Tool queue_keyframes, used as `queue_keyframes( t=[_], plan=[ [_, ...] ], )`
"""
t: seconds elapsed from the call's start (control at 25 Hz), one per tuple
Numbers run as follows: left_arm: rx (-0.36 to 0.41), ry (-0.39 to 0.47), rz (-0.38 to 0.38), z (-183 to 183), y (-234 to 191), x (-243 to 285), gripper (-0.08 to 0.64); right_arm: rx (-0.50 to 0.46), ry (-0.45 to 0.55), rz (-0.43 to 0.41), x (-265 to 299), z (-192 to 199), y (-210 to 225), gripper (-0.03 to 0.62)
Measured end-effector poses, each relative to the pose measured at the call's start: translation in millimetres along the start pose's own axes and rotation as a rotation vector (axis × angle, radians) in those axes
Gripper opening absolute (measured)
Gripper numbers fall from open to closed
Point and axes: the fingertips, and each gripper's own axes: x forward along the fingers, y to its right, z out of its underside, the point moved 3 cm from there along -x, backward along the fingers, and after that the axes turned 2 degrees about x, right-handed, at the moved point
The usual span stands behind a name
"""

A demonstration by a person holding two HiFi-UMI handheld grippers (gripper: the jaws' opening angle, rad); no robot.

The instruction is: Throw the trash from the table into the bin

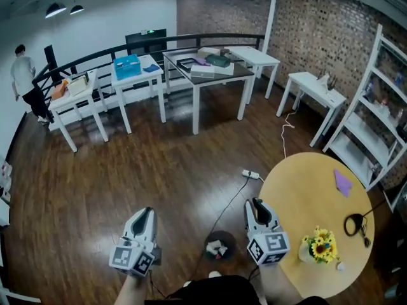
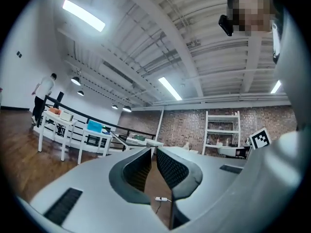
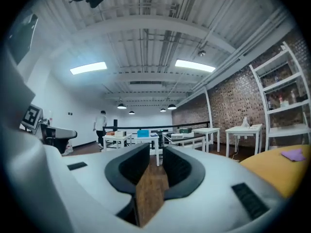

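So the round yellow table (image 1: 299,196) fills the 4 o'clock corner of the head view. The little bin (image 1: 224,233) sits on the floor at 6 o'clock with some scraps in it. The left claw (image 1: 146,212) at 7 is all but closed and empty. The right claw (image 1: 256,203) at 5 has a narrow gap with nothing in it either. The trash left looks like the purple paper (image 1: 343,183), lying flat toward 1 o'clock on the tabletop. My worry is that it's thin, so the jaws might just skid it off the far edge, or the reaching arm clips the flower pot (image 1: 321,246).
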Motion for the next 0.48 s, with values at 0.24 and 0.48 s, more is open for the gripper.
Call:
queue_keyframes(
  t=[0.24,0.48],
  plan=[
    [-0.069,0.043,0.005,7,10,-9,0.018,-0.008,0.083,0.015,-28,-20,8,0.086],
    [-0.08,0.003,0.155,12,54,18,0.018,-0.03,0.077,0.184,-85,-25,43,0.086]
  ],
)
